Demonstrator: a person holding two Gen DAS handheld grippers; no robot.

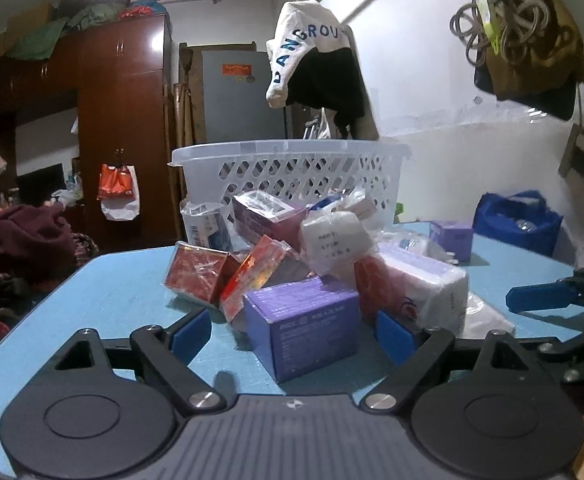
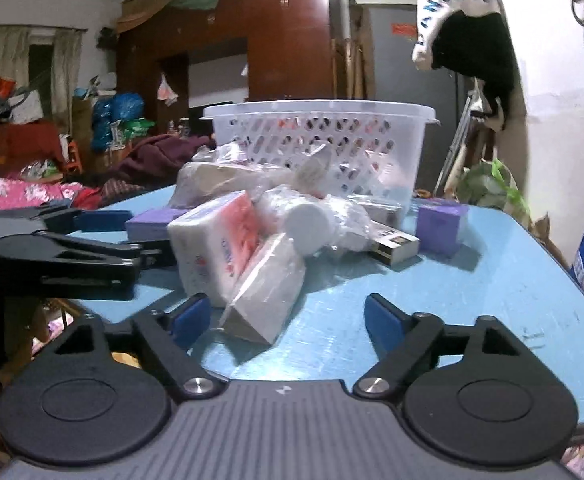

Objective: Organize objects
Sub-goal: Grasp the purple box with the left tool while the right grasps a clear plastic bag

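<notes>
baskets: one white basket (image 1: 292,168), at 12 o'clock behind the pile.
purple boxes: two (image 1: 303,328) (image 1: 451,238).
left gripper (image 1: 293,330): open, straddling one box.
right gripper (image 2: 288,320): open, empty.

You've got a blue table (image 2: 471,300) top, semi-gloss and scuffed, with pale scratches. Basket (image 1: 292,168) is translucent white plastic with a lattice wall and smooth rim. Purple box (image 1: 303,328) looks like matt printed card. Red boxes (image 1: 196,272) sit in glossy clear film, crinkled. White pack (image 2: 212,248) is in shiny plastic wrap. Your gripper bodies are matt black plastic with blue matt pads (image 1: 190,330) and bright metal pivot pins (image 1: 203,400). Wardrobe (image 1: 124,120) behind is glossy reddish wood.
</notes>
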